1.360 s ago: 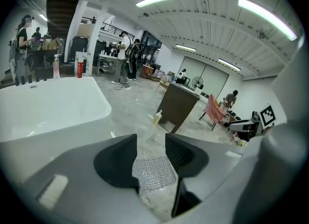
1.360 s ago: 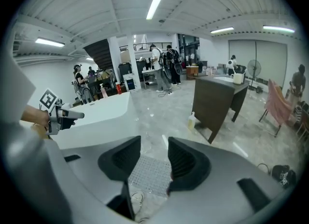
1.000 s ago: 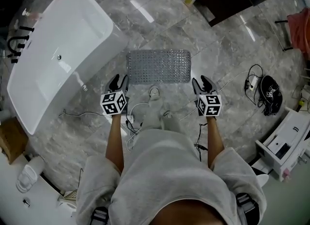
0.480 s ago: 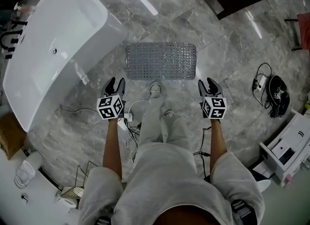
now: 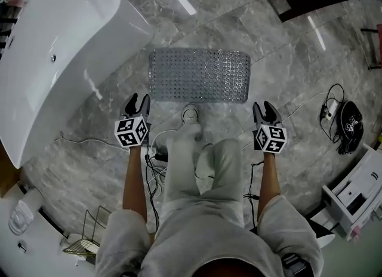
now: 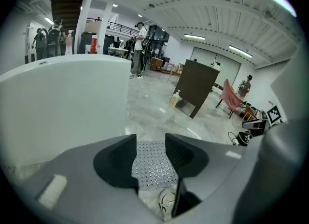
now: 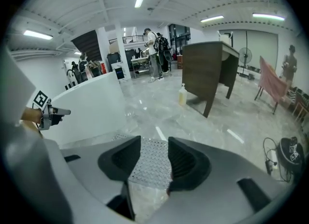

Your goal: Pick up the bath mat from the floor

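Right gripper fills lower frame, jaws apart, nothing between pads. Bath mat seen through gap, flat on grey marble floor, studded with small holes. White bathtub at 9 o'clock, beside mat. Left gripper with marker cube at far 9 o'clock, in front of the tub. Dark cabinet at 1 o'clock, yellow bottle at its foot. Pink cloth at 3 o'clock. Black bag with cable at 4 o'clock. People standing at 12 o'clock, far off.

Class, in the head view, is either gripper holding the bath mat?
No, the bath mat lies flat on the floor, ahead of the left gripper and right gripper, both open and empty.
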A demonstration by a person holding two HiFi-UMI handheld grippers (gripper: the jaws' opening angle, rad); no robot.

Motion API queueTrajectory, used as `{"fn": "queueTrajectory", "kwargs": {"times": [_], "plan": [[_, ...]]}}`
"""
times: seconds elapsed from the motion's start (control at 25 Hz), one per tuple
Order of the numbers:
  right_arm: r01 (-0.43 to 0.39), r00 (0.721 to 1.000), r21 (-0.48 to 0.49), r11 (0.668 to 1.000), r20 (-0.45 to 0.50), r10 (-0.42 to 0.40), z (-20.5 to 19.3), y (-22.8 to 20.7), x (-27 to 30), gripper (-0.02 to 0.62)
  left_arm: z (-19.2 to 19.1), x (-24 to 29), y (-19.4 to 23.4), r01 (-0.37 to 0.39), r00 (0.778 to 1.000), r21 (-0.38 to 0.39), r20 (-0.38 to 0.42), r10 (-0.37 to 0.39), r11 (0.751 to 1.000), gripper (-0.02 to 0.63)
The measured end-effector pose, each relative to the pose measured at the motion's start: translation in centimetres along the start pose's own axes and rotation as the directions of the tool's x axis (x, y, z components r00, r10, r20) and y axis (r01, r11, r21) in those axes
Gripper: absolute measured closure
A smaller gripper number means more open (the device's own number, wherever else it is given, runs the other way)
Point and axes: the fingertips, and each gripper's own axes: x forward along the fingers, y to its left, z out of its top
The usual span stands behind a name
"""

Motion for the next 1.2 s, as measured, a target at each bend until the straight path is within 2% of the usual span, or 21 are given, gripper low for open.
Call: {"fn": "queueTrajectory", "kwargs": {"times": [0.28,0.68,1.04,1.2], "plan": [[0.005,1.0,-0.009,1.0,0.016,-0.005,-7.2,-2.3,8.0,0.425,-7.4,7.7,3.6,-0.001,1.0,0.04,-0.008,0.001,0.999,0.425],[0.071,0.997,-0.002,0.998,0.044,-0.07,-16.1,-8.3,17.1,0.425,-16.7,16.7,8.8,-0.041,0.998,-0.017,0.043,0.042,0.999,0.425],[0.062,0.994,0.008,0.998,0.091,-0.063,-20.7,-11.2,20.3,0.425,-22.3,20.2,10.3,-0.079,0.993,-0.026,0.082,0.081,0.997,0.417],[0.065,0.991,0.011,0.998,0.12,-0.066,-22.1,-12.2,21.1,0.425,-24.1,21.3,10.9,-0.091,0.991,0.003,0.099,0.09,0.996,0.416]]}}
